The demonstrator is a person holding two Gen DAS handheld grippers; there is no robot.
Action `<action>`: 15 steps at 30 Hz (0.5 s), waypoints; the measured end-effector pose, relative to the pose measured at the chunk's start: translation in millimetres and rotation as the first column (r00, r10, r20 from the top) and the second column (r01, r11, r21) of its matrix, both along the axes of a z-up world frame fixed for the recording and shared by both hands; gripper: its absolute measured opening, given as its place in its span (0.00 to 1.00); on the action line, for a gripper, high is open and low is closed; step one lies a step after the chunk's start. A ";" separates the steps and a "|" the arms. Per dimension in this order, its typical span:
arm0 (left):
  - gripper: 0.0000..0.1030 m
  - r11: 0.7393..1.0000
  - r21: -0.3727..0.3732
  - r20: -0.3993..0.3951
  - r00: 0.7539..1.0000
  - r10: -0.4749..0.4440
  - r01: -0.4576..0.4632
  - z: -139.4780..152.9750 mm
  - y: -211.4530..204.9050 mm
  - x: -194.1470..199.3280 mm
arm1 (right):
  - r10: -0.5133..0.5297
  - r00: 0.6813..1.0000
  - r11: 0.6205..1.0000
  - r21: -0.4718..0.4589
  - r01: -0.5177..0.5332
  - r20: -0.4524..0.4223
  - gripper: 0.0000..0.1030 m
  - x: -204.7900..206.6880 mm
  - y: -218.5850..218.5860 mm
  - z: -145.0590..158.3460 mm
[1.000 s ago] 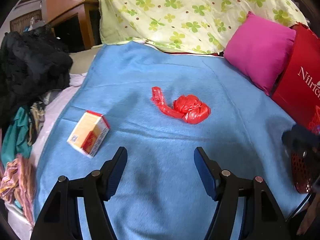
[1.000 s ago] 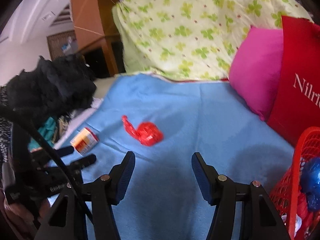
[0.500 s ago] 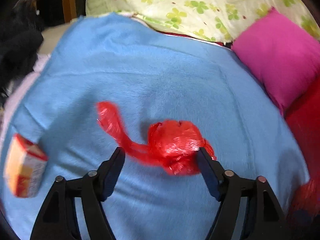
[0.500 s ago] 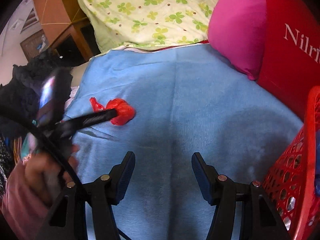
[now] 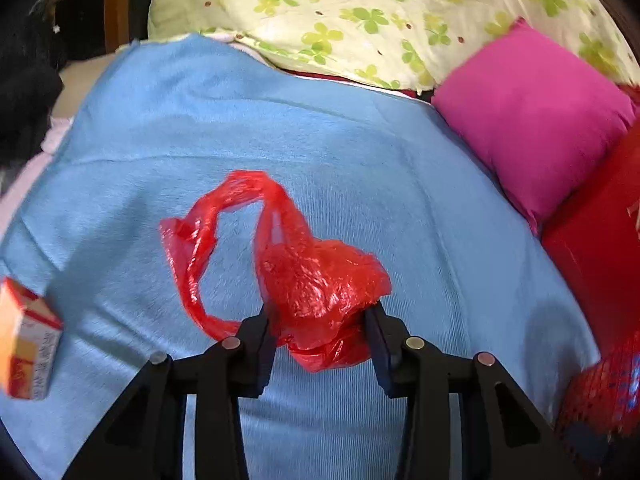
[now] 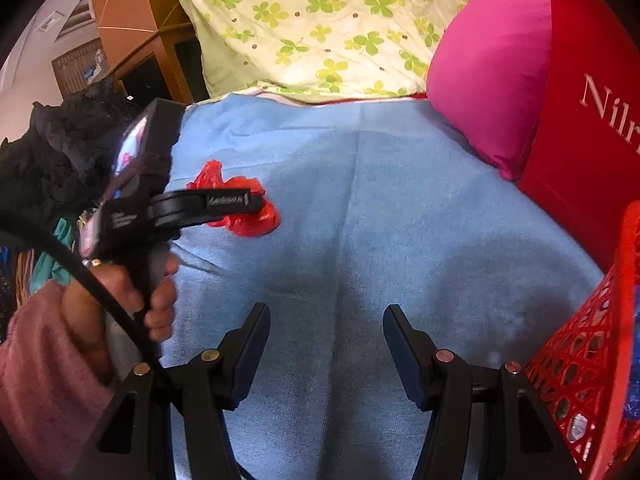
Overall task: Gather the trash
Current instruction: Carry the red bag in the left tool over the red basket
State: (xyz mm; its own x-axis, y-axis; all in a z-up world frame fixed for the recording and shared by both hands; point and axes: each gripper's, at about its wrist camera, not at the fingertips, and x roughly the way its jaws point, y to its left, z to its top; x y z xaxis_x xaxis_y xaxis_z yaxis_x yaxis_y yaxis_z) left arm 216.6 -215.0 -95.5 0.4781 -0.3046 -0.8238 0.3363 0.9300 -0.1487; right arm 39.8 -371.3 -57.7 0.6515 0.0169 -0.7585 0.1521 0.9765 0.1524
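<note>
A crumpled red plastic bag (image 5: 316, 280) lies on the blue blanket (image 5: 360, 160). My left gripper (image 5: 320, 320) is shut on the bag's bunched body, and the bag's handles loop out ahead to the left. In the right wrist view the left gripper (image 6: 256, 204) holds the red bag (image 6: 256, 222) at the left, low over the blanket (image 6: 380, 220). My right gripper (image 6: 326, 344) is open and empty above the blanket's near part. A small orange and white carton (image 5: 24, 340) lies at the left. A red mesh basket (image 6: 592, 352) stands at the right.
A pink cushion (image 5: 532, 120) and a red bag with white lettering (image 6: 592, 80) stand at the right. A clover-print quilt (image 5: 380, 12) is piled at the back. Dark clothes (image 6: 60, 152) are heaped at the left, with wooden furniture (image 6: 132, 20) behind.
My left gripper moved forward to the red bag and closed on it; the bag is now bunched between the fingers and its handles have spread. My right gripper stayed open, shifting slightly.
</note>
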 end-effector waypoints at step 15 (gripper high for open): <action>0.41 0.995 0.089 0.207 0.976 -0.065 0.047 77.7 33.0 -118.7 | -0.027 0.988 0.999 -0.024 0.031 0.152 0.61 -14.2 10.6 23.3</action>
State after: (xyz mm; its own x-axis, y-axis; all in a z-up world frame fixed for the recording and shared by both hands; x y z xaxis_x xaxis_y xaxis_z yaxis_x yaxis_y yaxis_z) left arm 97.9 -182.0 -17.8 0.6268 -0.2707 -0.7306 0.4034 0.9150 0.0071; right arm 25.6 -360.7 -34.4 0.7587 -0.0223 -0.6511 0.1573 0.9761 0.1499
